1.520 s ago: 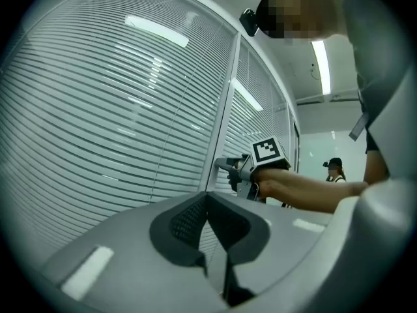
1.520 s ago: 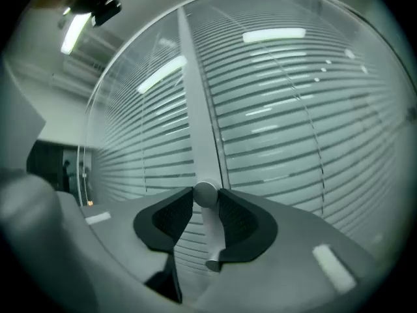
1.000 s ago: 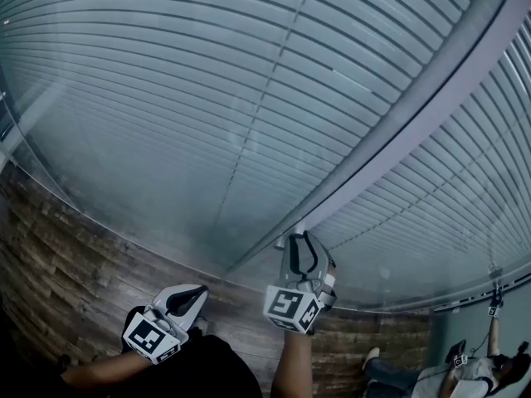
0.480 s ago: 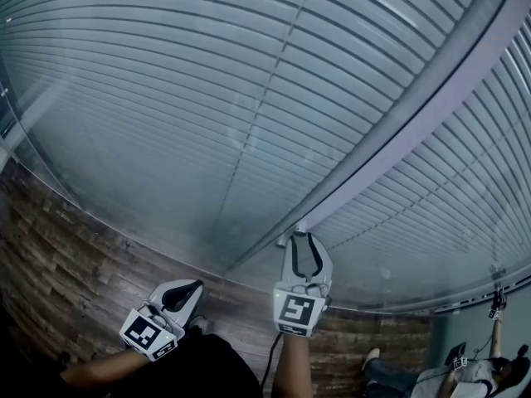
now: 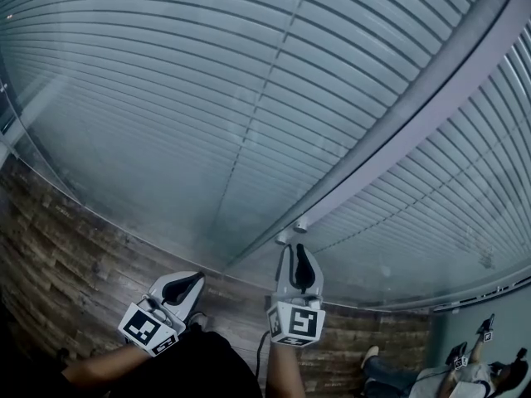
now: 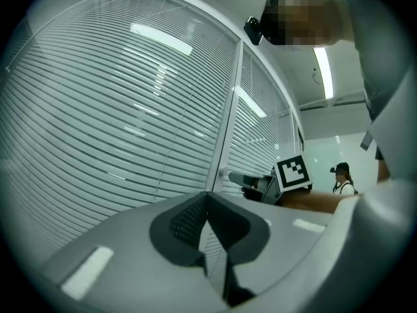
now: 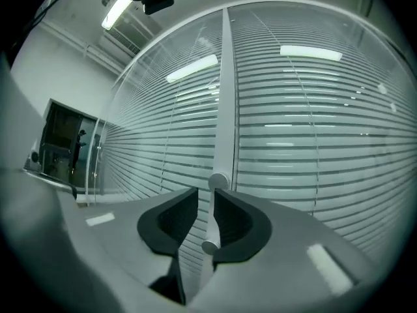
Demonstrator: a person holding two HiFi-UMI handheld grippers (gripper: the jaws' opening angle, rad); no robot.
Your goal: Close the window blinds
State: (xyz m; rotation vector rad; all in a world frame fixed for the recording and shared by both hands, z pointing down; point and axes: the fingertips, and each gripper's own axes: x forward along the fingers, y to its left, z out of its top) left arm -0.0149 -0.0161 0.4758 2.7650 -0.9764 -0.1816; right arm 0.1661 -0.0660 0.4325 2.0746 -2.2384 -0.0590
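Closing around the white tilt rod (image 7: 212,222), the jaws of the right gripper (image 7: 207,197) are seen with a sliver of gap left on one side (no firm pinch yet). The rod projects from the window frame (image 5: 398,139) at that gripper's twelve o'clock. It should be centred in the pads before it is twisted to shut the blinds (image 5: 207,98). The left gripper (image 5: 187,282), at eight o'clock, is pressed together and empty. Since a second ago, the right gripper has been rolled upright and its jaws narrowed.

Knob (image 5: 299,225) low on frame (image 5: 398,127), blinds (image 5: 166,98) left and right of frame, floor (image 5: 50,239) below blinds
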